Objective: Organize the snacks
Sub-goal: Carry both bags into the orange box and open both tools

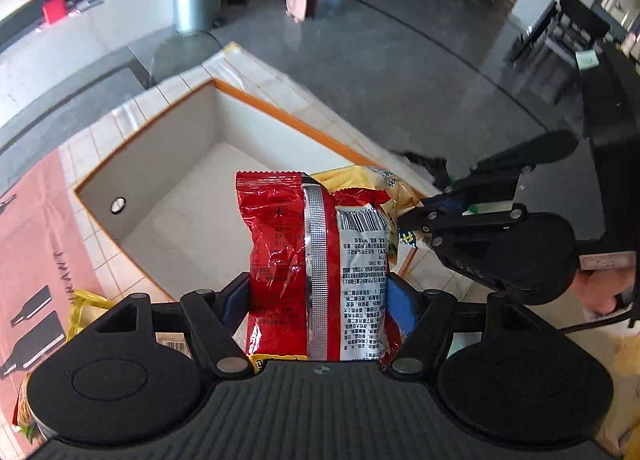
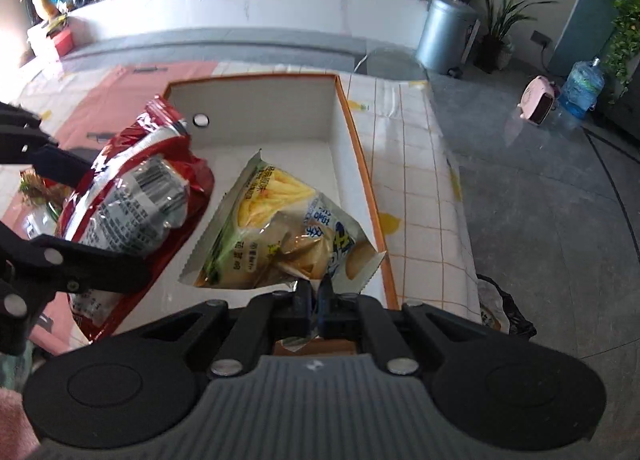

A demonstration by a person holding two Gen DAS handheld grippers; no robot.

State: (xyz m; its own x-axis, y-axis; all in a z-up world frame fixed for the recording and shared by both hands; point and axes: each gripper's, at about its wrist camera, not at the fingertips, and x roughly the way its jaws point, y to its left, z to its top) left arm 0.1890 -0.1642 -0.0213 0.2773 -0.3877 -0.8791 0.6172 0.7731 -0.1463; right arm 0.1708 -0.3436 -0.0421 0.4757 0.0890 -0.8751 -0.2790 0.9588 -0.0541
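The left gripper (image 1: 320,300) has its jaws pinching a crinkly red foil snack bag with a silver back seam (image 1: 316,260), held upright over the near edge of the shallow white cardboard box with an orange rim (image 1: 280,108); the right gripper (image 2: 318,296) has its jaws pressed together on the bottom corner of a pale yellow plastic chip bag printed with fries (image 2: 280,236), which hangs over the box's right side, its far end low toward the white floor; whether it touches is hard to tell. The box sits on a white tiled tablecloth (image 2: 412,180), and more packets lie on the cloth outside it.

The step in hand looks like lowering both bags into the box; to do it well, I judge each should go down flat and side by side, the yellow bag along the right wall, the red one to its left; release only once a bag rests on the floor, since puffed foil slides and may tip over the rim; keep the two grippers apart, as they work close together here.
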